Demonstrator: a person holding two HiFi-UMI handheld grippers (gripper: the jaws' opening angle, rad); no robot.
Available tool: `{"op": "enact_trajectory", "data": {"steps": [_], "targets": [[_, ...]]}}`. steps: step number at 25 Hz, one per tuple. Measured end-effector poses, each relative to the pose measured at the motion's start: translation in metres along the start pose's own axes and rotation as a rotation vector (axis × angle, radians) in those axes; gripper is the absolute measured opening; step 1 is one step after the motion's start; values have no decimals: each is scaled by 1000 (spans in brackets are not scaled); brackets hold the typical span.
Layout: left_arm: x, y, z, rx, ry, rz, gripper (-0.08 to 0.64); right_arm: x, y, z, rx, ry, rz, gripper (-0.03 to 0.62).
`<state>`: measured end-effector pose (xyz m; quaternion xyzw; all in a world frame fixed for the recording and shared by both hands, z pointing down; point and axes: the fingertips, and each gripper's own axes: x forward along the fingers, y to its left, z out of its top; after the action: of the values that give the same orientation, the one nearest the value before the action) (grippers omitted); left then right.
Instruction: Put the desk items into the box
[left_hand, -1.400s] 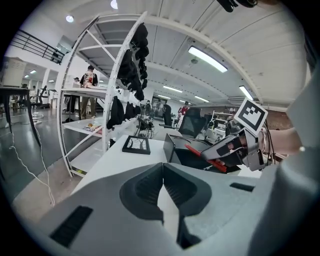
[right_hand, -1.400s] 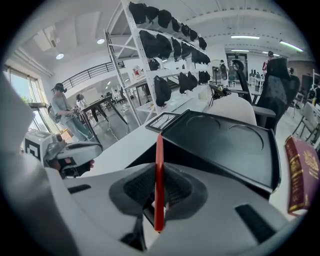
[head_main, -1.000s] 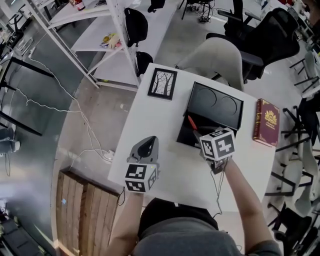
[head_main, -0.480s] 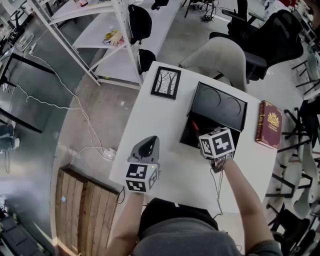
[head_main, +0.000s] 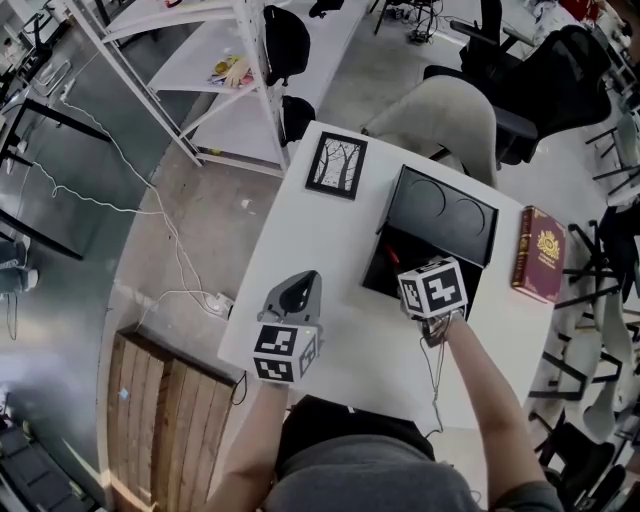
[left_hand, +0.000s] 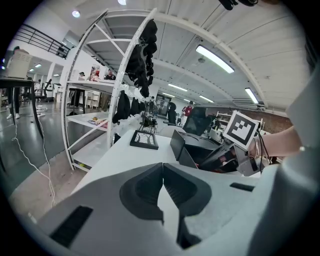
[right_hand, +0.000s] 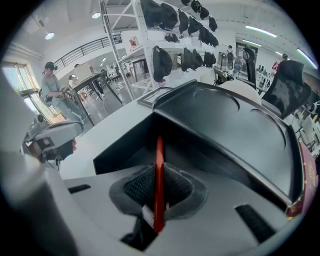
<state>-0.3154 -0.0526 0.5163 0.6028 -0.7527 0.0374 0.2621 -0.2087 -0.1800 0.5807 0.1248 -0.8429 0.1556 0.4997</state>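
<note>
Above table (head_main: 322, 240), right gripper (right_hand: 158, 189) holds probable red pen (right_hand: 159, 162).

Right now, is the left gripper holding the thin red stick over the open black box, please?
No: the right gripper holds the thin red stick over the open black box, as the right gripper view shows.

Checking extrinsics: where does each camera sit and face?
Head view: on the person's head, looking steeply down on the white table, open black box, black-framed tree picture and dark red book; both forearms, left gripper and right gripper show.
Left gripper view: on the left gripper, looking along its shut, empty jaws across the table; right gripper at right.
Right gripper view: on the right gripper, looking along jaws shut on a thin red stick into the box; left gripper at left.
Shared: all three show the box.
</note>
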Motion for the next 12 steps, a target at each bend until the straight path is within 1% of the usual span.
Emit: {"op": "enact_trajectory", "data": {"steps": [4, 12], "targets": [[0, 0, 0, -2, 1, -2, 8, 2, -1, -1, -5, 11, -19, 56], [1, 1, -1, -4, 4, -4, 7, 2, -1, 0, -11, 3, -13, 58]]}}
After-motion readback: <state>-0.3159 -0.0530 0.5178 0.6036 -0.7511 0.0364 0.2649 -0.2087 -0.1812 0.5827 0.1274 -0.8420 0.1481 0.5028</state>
